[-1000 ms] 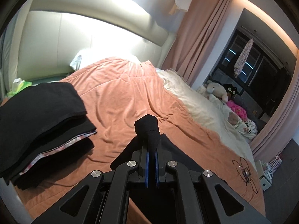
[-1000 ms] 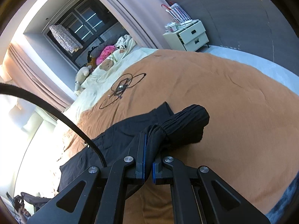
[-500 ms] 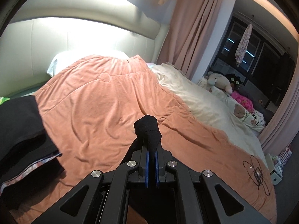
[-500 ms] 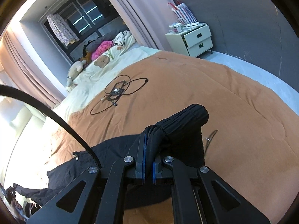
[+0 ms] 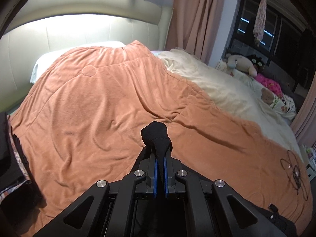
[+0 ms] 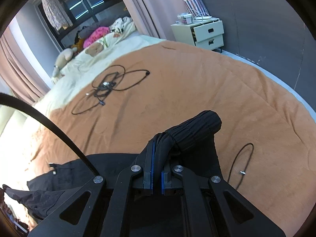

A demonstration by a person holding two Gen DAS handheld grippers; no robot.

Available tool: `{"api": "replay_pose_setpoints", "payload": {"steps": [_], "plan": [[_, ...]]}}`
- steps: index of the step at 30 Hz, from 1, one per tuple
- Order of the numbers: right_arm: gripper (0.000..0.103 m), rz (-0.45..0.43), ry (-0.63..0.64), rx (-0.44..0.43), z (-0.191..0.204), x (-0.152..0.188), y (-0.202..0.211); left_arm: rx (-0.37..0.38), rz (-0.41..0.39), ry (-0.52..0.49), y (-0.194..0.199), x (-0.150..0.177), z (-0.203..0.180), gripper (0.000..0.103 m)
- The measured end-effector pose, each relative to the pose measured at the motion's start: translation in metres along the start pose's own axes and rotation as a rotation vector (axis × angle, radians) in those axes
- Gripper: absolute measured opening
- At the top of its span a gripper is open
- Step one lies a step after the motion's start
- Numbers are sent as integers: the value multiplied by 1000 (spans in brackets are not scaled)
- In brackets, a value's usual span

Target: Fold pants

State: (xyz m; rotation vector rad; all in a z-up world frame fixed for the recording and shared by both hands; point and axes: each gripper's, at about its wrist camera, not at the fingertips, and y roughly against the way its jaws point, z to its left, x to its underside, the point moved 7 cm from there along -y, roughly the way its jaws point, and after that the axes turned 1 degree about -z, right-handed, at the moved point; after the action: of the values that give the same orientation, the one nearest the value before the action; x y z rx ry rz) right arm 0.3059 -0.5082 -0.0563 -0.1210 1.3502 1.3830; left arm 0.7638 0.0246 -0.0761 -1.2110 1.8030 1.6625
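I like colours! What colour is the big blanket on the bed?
Orange blanket, clearest in the left wrist view.

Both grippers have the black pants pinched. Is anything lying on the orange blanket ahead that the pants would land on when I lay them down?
Partly. The left gripper faces bare orange blanket. Ahead of the right gripper, a tangle of black cables lies further up the blanket, and a loose black cord lies just right of the pants.

Both wrist views look closely down over 1 orange blanket (image 5: 102, 106).
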Motion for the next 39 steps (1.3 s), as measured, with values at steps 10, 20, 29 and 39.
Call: {"api": "replay_pose_setpoints", "payload": {"steps": [10, 20, 29, 39], "plan": [[2, 54, 2, 48, 1, -9, -55, -89, 97, -40, -84, 14, -19, 6], [56, 59, -13, -89, 4, -18, -67, -189, 134, -86, -115, 33, -14, 86], [88, -62, -12, -128, -1, -23, -24, -183, 117, -152, -84, 25, 4, 87], [88, 2, 59, -128, -3, 11, 9, -134, 148, -174, -31, 47, 43, 84]]}}
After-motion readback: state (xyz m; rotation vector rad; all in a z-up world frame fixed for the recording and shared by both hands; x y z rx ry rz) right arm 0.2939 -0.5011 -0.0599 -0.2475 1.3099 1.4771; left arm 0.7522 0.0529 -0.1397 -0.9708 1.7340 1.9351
